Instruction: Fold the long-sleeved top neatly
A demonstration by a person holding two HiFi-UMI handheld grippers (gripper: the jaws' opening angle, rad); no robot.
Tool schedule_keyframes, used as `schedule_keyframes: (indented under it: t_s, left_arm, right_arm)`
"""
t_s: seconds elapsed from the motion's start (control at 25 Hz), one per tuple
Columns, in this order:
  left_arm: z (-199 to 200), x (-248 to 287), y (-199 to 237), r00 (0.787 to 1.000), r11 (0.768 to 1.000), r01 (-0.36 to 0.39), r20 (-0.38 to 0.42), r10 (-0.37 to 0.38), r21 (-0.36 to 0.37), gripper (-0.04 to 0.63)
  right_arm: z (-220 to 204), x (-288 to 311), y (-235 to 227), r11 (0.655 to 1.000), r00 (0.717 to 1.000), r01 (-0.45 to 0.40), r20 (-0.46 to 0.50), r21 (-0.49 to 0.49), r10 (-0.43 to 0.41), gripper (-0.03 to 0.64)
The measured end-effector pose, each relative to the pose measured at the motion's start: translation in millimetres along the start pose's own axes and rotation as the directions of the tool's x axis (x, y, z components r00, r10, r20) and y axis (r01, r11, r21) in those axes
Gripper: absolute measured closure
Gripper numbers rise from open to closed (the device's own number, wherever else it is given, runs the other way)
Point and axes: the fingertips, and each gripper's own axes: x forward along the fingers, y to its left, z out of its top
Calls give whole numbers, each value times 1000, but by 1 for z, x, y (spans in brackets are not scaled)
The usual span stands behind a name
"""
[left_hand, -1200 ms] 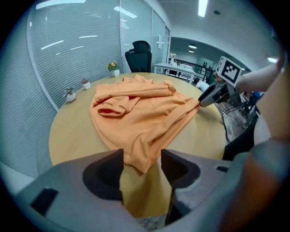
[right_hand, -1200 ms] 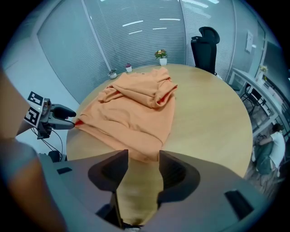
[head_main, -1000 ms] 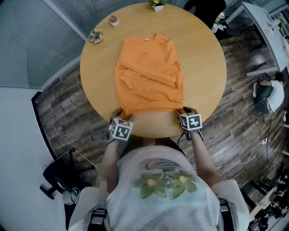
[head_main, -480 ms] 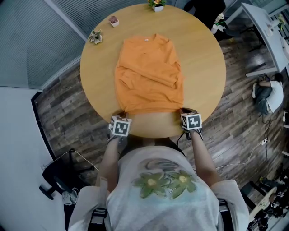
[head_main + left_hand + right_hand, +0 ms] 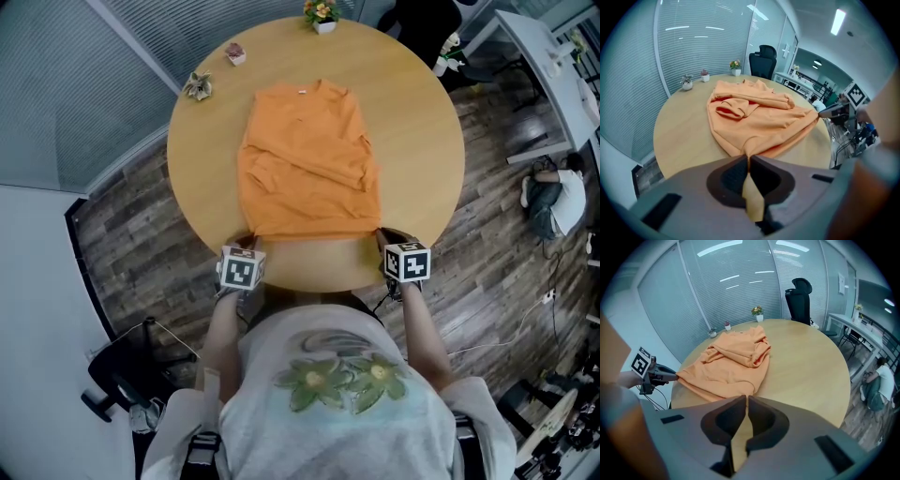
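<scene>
Lately closing, left tool (image 5: 748,158), right tool (image 5: 746,398), each pinching hem of orange top (image 5: 309,159) (grip clear only close-up)

The top (image 5: 305,159) is orange, the table (image 5: 412,150) tan wood-grain, the floor (image 5: 141,234) grey-brown planks.

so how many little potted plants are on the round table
3, along the table edge beyond the orange top: a flowering plant farthest, a pinkish plant left of it, a leafy plant nearer left. None looks hidden.
</scene>
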Motion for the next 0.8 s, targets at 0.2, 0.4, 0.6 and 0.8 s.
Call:
schedule_keyframes:
  t_s: [0.2,0.4,0.6,0.8]
  left_arm:
    - [22,-19,6,997,1000,-12,76,12,-7,574]
    - [56,-41,16,986,1000,-30,163,29,0,574]
    - [87,-57,22,972,998,-57,230,52,15,574]
    - [100,-63,23,963,998,-66,263,64,2,575]
  right_arm:
    - [18,-17,2,1000,998,3,64,-12,-3,588]
    - [44,-34,3,1000,991,7,136,-20,-4,589]
    - [71,-46,3,1000,981,11,195,-25,-6,589]
    - [85,-54,4,999,972,18,236,-28,-11,591]
